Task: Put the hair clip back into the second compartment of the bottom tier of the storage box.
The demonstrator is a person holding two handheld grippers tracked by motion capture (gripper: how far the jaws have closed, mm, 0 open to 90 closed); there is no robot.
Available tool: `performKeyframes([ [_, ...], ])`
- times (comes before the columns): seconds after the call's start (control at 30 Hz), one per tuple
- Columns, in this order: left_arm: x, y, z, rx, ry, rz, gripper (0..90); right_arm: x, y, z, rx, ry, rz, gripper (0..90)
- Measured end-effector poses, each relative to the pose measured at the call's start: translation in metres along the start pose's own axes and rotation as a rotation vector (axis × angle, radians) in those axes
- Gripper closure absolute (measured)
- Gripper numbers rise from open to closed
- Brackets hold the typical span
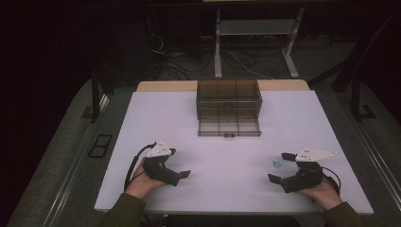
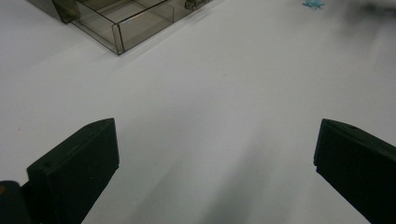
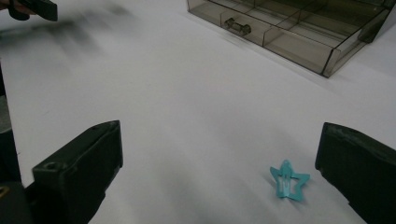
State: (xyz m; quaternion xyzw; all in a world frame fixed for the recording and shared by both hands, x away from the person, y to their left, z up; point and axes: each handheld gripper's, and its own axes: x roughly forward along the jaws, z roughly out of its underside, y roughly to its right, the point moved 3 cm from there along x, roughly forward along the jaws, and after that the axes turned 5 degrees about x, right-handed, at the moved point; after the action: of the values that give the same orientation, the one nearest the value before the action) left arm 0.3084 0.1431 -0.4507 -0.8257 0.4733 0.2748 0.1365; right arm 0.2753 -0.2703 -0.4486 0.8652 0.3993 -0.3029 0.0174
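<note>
White tabletop (image 1: 227, 156) fills mid frame of the high view, dark floor and cables behind at the top, a grey desk frame at upper centre.

Left gripper (image 1: 182, 176) sits lower left of the high view, held in a hand, jaws spread wide with nothing between them; in the left gripper view its two black jaws stand far apart over bare table. It is idle, well away from the clip.

Centre top: smoked clear plastic drawer box (image 1: 229, 105), bottom drawer (image 1: 229, 126) pulled out toward the person, small knob at its front. Dividers split the drawer into compartments; all those that show look empty. Upper tiers also look empty, though the tint makes it hard to be sure.

Right: teal star-shaped hair clip (image 3: 289, 181) lies flat on the table at lower right of the right gripper view, just inside the right-hand jaw. Right gripper (image 1: 283, 166) is wide open and holds nothing; the clip is near its tips, not touched.

Step in hand, as I judge it: grab the clip. To do it well, shift the gripper so the clip sits centred between the jaws, drop the tips right down to the table since the clip is thin and flat, then close slowly so it doesn't skid or flip. The open drawer looks like the likely target.
</note>
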Motion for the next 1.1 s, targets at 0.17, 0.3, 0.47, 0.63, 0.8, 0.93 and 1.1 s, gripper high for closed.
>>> performKeyframes([
  [0.17,-0.001,0.001,0.001,-0.004,0.007,0.005,0.0,0.001,0.001,-0.004,-0.001,0.001,-0.001,0.3],
  [0.3,-0.002,0.001,0.001,-0.002,0.007,0.008,0.0,0.001,0.002,-0.006,-0.003,0.005,0.001,0.3],
  [0.47,-0.001,0.001,0.001,-0.008,0.010,0.013,0.0,0.001,0.004,-0.009,0.003,0.005,0.007,0.3],
  [0.63,0.000,0.002,0.001,-0.006,0.009,0.016,0.0,0.000,0.006,-0.013,-0.005,0.003,0.020,0.3],
  [0.8,0.000,0.003,0.002,-0.009,0.009,0.019,0.0,0.000,0.010,-0.016,0.000,0.010,0.024,0.3],
  [0.93,0.000,0.002,0.001,-0.011,0.016,0.020,0.0,0.000,0.012,-0.017,0.009,0.010,0.023,0.3],
  [1.1,0.000,0.003,0.002,-0.019,0.019,0.023,0.0,0.001,0.015,-0.021,0.014,0.003,0.023,0.3],
])
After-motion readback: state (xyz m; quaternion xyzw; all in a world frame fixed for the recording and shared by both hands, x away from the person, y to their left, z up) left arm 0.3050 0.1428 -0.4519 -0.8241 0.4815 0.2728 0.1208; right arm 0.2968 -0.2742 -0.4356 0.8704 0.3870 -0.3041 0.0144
